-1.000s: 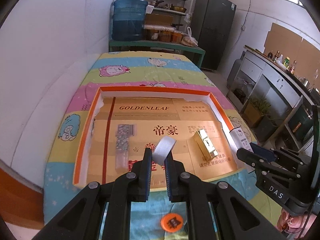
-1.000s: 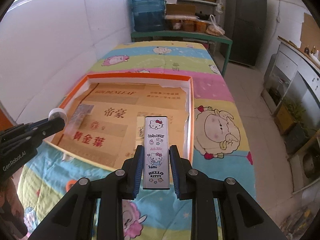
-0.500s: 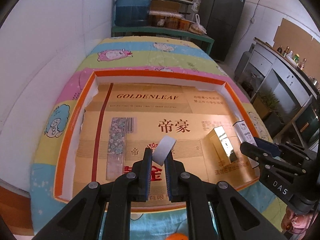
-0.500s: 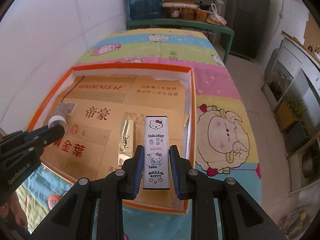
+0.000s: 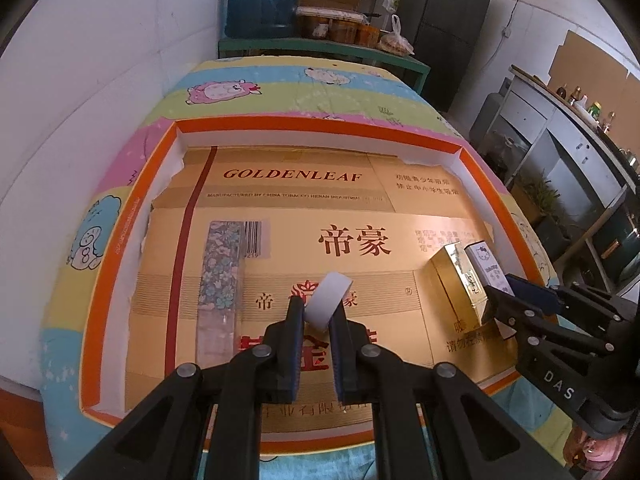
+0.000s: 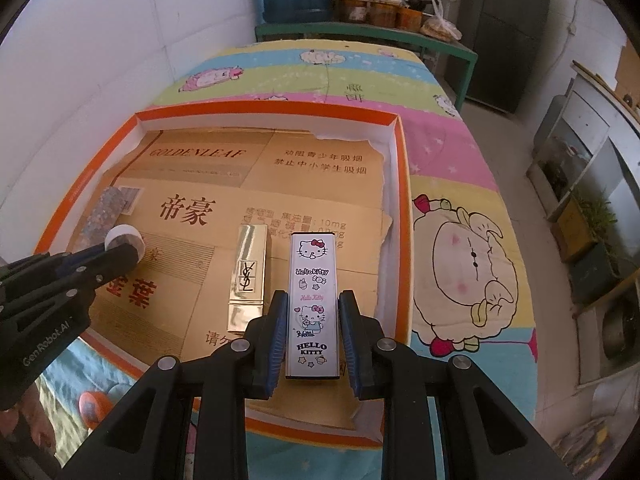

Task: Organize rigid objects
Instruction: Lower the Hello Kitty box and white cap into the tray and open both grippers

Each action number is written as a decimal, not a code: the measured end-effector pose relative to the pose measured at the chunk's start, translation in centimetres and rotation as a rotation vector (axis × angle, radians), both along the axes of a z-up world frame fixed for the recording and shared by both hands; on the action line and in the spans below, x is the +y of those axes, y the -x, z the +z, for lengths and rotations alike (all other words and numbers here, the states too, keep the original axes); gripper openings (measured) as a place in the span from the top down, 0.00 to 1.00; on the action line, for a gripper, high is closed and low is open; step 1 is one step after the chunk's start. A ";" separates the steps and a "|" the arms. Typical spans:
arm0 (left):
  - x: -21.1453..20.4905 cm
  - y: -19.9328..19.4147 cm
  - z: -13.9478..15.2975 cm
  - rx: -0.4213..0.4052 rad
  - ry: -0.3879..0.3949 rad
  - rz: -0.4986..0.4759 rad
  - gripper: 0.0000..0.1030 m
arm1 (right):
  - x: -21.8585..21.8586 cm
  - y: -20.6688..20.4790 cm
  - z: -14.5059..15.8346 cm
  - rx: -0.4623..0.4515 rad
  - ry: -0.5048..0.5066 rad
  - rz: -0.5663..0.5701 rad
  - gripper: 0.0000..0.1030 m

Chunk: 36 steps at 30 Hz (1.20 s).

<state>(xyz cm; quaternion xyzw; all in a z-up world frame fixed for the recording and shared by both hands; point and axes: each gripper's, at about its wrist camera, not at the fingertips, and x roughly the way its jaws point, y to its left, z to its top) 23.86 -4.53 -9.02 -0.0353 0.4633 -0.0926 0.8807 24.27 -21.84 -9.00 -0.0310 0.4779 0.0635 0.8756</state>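
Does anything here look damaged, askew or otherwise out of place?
Mostly tidy. The flattened gold cardboard liner inside the orange tray has torn, ragged edges along its far and right sides. A gold box and a floral strip lie roughly parallel. Nothing is spilled.

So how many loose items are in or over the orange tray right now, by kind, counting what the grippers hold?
Gold rectangular YSL box: 1
White Hello Kitty rectangular box, in the right gripper: 1
White round tape roll, in the left gripper: 1
Floral-patterned flat strip: 1
Total: 4, all in or over the orange-rimmed tray.
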 end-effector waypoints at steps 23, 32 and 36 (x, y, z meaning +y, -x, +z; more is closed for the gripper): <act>1.0 2.1 3.0 -0.089 0.113 -0.051 0.50 | 0.4 1.6 1.6 -0.072 0.034 -0.012 0.51; 1.7 4.2 4.8 -0.110 0.123 -0.067 0.50 | 0.4 4.1 3.5 -0.105 0.006 -0.034 0.51; 2.1 5.6 5.2 -0.115 0.121 -0.063 0.50 | 0.6 5.6 4.3 -0.122 0.007 -0.028 0.51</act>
